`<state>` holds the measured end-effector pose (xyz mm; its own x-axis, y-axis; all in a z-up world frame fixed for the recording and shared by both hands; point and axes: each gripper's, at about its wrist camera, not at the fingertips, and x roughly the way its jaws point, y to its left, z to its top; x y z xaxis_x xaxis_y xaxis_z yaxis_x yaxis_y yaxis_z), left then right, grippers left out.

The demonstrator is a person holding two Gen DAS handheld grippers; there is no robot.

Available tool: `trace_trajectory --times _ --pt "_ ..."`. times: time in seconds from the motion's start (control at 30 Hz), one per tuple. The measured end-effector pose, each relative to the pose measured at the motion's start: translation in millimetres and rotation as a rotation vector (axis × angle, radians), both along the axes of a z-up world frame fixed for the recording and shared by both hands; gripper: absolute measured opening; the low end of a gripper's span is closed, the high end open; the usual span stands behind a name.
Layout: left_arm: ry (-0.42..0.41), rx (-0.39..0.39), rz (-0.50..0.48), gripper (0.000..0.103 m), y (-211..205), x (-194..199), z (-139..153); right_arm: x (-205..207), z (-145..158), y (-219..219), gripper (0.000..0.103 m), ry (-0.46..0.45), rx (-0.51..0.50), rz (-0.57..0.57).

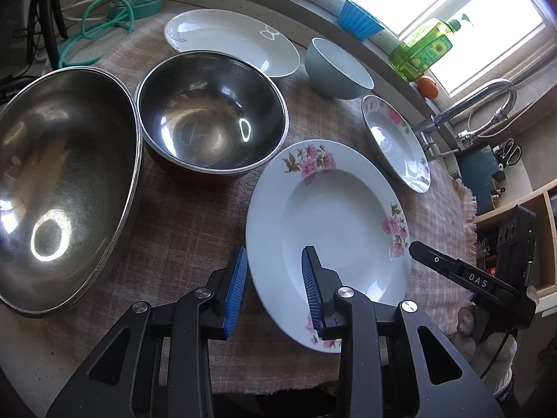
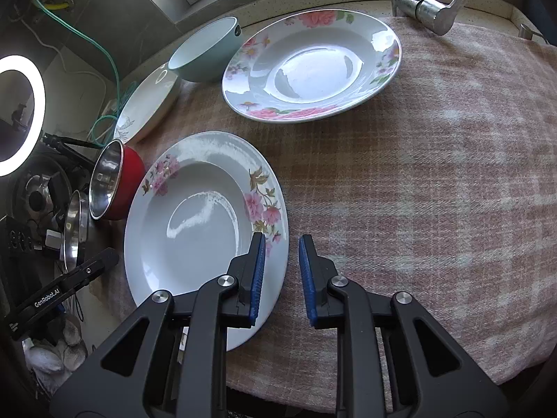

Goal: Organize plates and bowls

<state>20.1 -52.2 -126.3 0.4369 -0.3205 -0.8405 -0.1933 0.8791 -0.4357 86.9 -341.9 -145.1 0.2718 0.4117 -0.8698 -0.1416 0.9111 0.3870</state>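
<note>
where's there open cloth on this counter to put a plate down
Most room is the bare cloth right of the near flowered plate and below the far flowered plate, out to the tap. Crowded on the left: steel bowls, white plate, blue bowl.

A pink checked cloth (image 2: 417, 174) is spread over the counter. A chrome tap (image 2: 423, 8) stands at its far edge. On the sill, a blue ribbed cup (image 1: 358, 21), a green oil bottle (image 1: 423, 48) and an orange fruit (image 1: 427, 87) are lined up below the window (image 1: 435, 0). A teal hose (image 1: 111, 17) is looped at the far left. A lit ring light (image 2: 21, 111) is seen at the left edge.
</note>
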Motion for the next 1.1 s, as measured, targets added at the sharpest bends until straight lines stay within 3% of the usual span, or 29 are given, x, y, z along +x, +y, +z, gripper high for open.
trace_trajectory --times 0.33,1.1 --pt "0.022 0.013 -0.005 0.027 -2 8 -10 5 -11 -1 0.02 0.052 0.047 0.013" --pt "0.028 0.064 -0.089 0.027 -23 5 -13 0 -10 -7 0.017 0.057 0.017 0.053"
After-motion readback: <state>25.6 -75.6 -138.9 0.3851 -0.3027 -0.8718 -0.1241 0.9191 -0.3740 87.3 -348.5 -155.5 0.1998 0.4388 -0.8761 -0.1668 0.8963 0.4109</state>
